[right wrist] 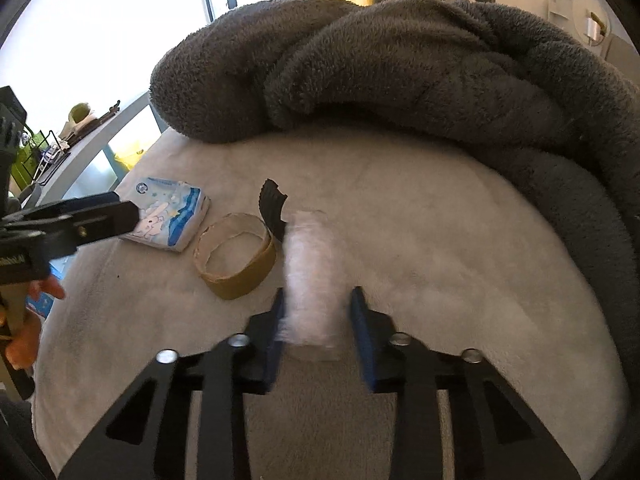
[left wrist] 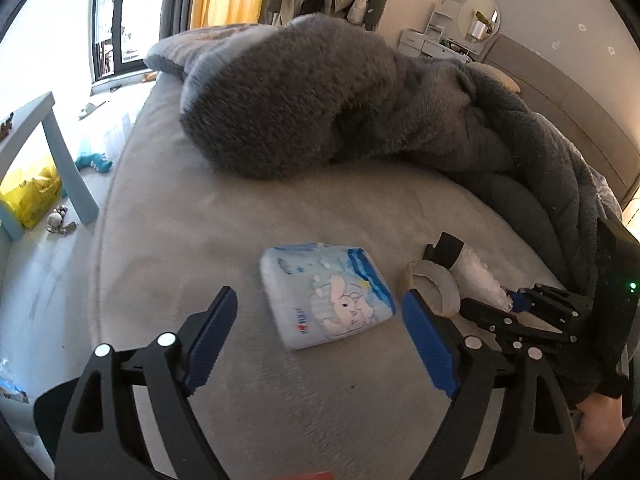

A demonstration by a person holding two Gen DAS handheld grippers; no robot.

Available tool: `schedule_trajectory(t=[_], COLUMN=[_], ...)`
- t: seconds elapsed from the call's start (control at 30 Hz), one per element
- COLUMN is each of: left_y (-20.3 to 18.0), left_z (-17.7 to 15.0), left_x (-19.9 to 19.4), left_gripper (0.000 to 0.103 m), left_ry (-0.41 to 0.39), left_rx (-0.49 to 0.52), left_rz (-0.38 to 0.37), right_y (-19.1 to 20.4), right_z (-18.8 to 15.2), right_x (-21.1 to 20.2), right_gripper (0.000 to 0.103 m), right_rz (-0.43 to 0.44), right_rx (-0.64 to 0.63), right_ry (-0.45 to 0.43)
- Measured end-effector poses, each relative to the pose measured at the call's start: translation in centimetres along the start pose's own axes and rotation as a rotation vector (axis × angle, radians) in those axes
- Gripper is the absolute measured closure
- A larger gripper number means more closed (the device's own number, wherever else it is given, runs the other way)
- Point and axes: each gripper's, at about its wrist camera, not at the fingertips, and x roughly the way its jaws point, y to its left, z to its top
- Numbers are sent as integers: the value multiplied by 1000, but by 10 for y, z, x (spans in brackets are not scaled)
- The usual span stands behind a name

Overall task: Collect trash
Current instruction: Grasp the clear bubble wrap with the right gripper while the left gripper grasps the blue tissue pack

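On the pale bed sheet (left wrist: 280, 400) lies a blue-and-white printed soft pack (left wrist: 328, 300) (right wrist: 168, 216). My left gripper (left wrist: 320, 340) hangs just above and in front of it, open and holding nothing. Right of the pack are a brown cardboard tape ring (left wrist: 432, 284) (right wrist: 236, 260), a small black curved scrap (right wrist: 272, 206) and a white fluffy roll (left wrist: 480, 276) (right wrist: 312, 276). My right gripper (right wrist: 318, 332) (left wrist: 510, 304) is shut on the near end of the roll, which looks blurred.
A heaped dark grey fleece blanket (left wrist: 304, 96) (right wrist: 400, 72) fills the far half and right side of the bed. On the floor to the left stand a light blue table (left wrist: 60, 152) and a yellow bag (left wrist: 28, 196). A hand (right wrist: 24, 340) holds the left gripper.
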Motion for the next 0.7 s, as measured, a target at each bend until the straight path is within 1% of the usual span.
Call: schedule_trajectory(t=[0.1,0.17,0.43,0.7], left_y=[-4,-6,-9,-18], left_z=[-2,-3,-3,-3], left_x=[7,12,24,35], left_gripper=[14,14,11,11], left_ry=[9,19,25,45], left_rx=[0,5,-22,-4], left_rz=[11,43,116,204], right_y=[-4,-8,-27,-23], right_z=[-3,-3,-9,-6], right_x=[-8,-12,-21,-23], right_gripper=[77,77,77,77], right_rz=[7,8,20,12], right_rx=[2,8,55,68], right_ry=[-11,-19,-35,-41])
